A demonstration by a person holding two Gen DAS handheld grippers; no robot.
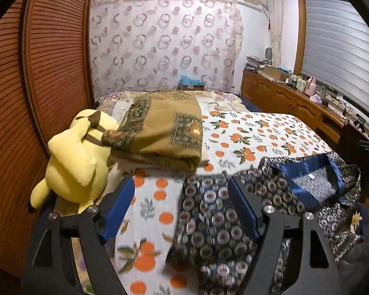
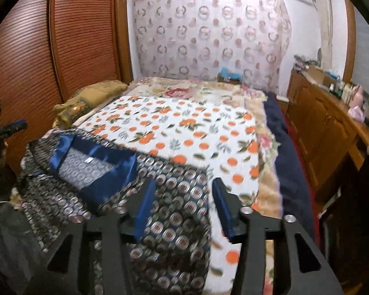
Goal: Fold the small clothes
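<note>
1. The left tool (image 1: 180, 186) is standing wide apart with nothing between its blue pads (image 1: 118, 209), hanging over the near edge of the bed; whether it is touching the cloth below cannot be told.
2. The right tool (image 2: 182, 188) is also gaping wide and gripping nothing, hovering over the same garment.
3. The dark patterned shirt (image 1: 216, 221) is lying spread on the near part of the bed, its blue collar (image 1: 307, 191) opening toward the person's side; in the right view the shirt (image 2: 174, 216) is stretching under the tool and its collar (image 2: 96, 162) is lying to the left.
4. A small white label (image 1: 310, 177) is showing inside the collar, too small to read.
5. The white sheet with oranges (image 1: 253, 135) is covering the bed beneath the shirt.
6. A yellow plush toy (image 1: 76, 159) is leaning at the left edge, touching a folded brown blanket (image 1: 160, 132).
7. A wooden worktop (image 1: 307, 98) with bottles is running along the right wall.
8. A ring-patterned curtain (image 1: 164, 41) is hanging behind the bed.
</note>
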